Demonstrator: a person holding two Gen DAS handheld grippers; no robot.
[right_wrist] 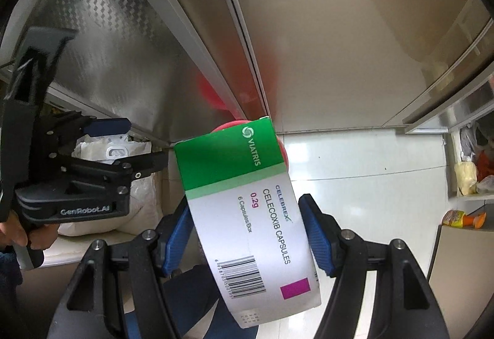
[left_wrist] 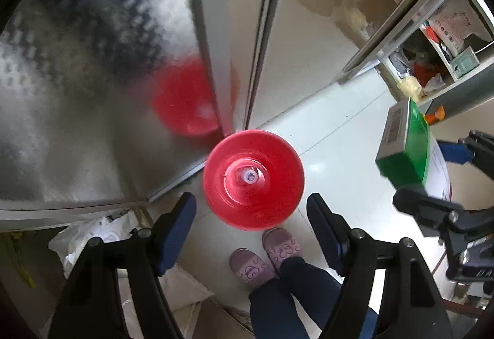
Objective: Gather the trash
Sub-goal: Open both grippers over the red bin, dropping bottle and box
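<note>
Holding medicine box (right_wrist: pixel 247 209) in right gripper (right_wrist: pixel 247 230); left gripper (left_wrist: pixel 251 230) wide, empty, red bin (left_wrist: pixel 253 180) at twelve o'clock; box drop remains.

A home — glossy white floor tiles (left_wrist: pixel 333 135), slippers (left_wrist: pixel 251 268), cluttered shelves (left_wrist: pixel 432 61) beside metal-framed sliding doors (right_wrist: pixel 173 39).

Both cameras ride on hand-held grippers and look steeply down past their own fingers at a pale floor (left_wrist: pixel 339 135); the left view sits close above a red bin (left_wrist: pixel 253 180), with the right gripper (left_wrist: pixel 432 172) at its right edge; the right view, nearer still to its box (right_wrist: pixel 247 203) (which hides most of the bin), shows the left gripper (right_wrist: pixel 92 153) at left; both share the steel doors (right_wrist: pixel 339 30).
</note>
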